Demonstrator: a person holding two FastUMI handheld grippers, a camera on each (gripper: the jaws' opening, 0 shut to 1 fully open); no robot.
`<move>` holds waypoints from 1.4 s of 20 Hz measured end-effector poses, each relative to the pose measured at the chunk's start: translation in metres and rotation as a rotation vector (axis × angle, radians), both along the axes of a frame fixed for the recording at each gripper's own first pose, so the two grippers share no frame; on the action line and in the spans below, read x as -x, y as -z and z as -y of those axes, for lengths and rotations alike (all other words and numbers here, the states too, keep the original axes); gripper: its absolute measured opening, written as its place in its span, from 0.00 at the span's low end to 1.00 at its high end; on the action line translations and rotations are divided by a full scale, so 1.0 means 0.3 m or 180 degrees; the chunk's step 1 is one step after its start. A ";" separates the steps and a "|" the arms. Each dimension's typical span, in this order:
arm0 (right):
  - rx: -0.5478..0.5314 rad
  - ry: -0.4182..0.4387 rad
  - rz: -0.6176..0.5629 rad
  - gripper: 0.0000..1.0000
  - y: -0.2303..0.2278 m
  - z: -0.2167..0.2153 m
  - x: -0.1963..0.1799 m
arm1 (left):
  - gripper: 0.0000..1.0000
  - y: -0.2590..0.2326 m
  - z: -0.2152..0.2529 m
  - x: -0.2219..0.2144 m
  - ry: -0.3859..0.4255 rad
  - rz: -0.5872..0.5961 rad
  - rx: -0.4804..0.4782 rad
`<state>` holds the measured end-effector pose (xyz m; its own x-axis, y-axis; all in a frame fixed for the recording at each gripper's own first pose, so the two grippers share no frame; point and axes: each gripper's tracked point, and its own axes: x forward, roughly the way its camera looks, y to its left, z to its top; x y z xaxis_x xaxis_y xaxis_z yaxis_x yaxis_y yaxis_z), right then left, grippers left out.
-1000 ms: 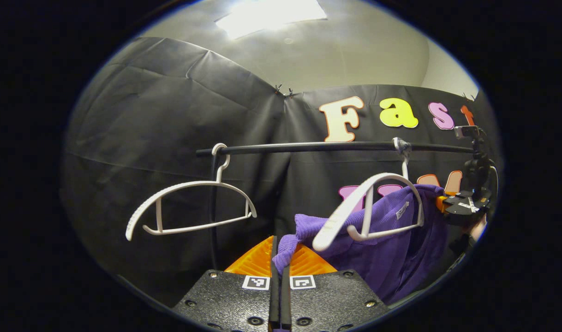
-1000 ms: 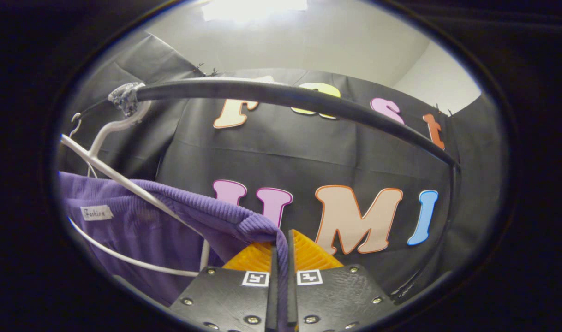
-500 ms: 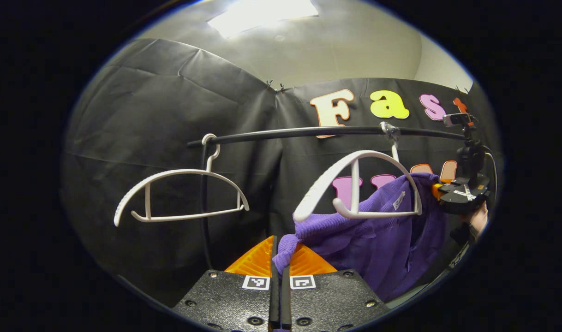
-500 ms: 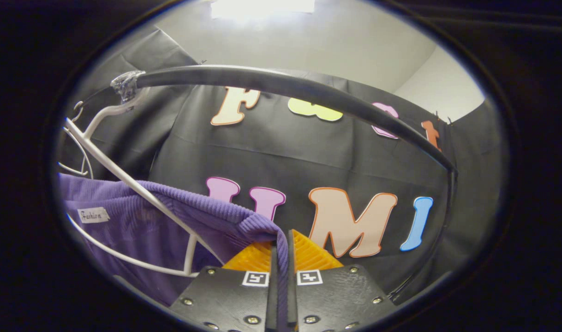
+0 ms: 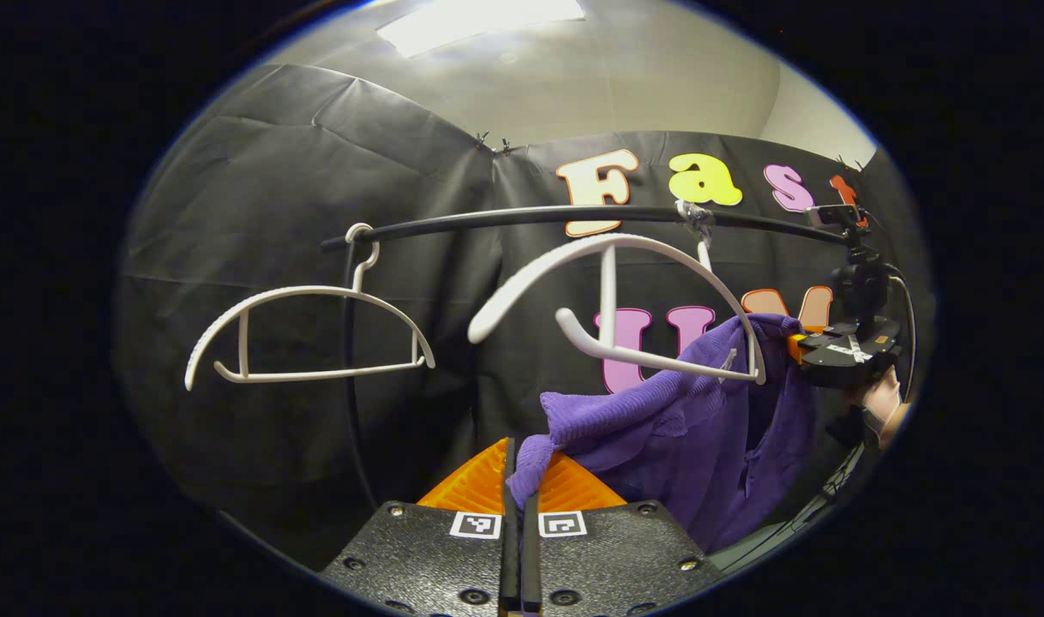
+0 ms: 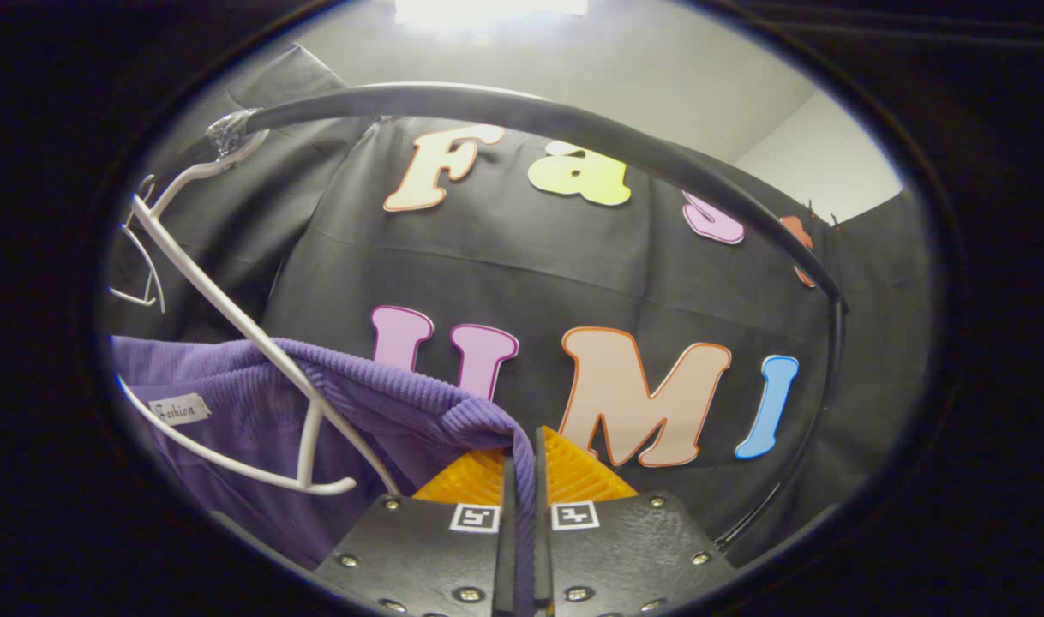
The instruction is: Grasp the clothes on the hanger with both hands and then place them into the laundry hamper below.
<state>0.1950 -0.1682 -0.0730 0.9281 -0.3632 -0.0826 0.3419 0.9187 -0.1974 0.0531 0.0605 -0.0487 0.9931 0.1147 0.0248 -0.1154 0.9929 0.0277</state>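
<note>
While the left gripper (image 5: pixel 519 467) is closed on a fold of the purple sweater (image 5: pixel 685 437), with both fingers pressed on the knitted cloth, the garment is stretched from it up and to the right in the left gripper view. There the cloth is held at its far end by the right gripper (image 5: pixel 796 347), which is seen small at the right edge together with a part of the hand (image 5: pixel 880 398) that carries it. In the right gripper view, the right gripper (image 6: pixel 522 463) is likewise clamped on a ribbed edge of the purple sweater (image 6: pixel 256 411), and the cloth passes between its 2 fingers. A white label (image 6: pixel 179 410) is sewn inside the garment. The white hanger (image 5: pixel 612 300) is tilted, its left arm raised free of the cloth, while its right end is touched by the sweater near the collar. This hanger is hooked on the black rail (image 5: pixel 522 218), where some clear tape (image 5: pixel 695 214) is wrapped. A 2nd white hanger (image 5: pixel 303 330), bare, is hung at the left end of the same rail. The laundry hamper cannot be made out in these views.
</note>
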 end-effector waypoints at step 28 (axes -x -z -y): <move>-0.0113 0.0107 -0.0606 0.07 0.298 0.048 0.148 | 0.02 0.134 0.019 0.013 0.0097 -0.0382 -0.0115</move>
<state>0.1505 -0.1828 -0.1623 0.8819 -0.3874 -0.2688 0.3321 0.9150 -0.2291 0.0493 0.0547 -0.0888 0.9922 0.0857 -0.0907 -0.0790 0.9940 0.0753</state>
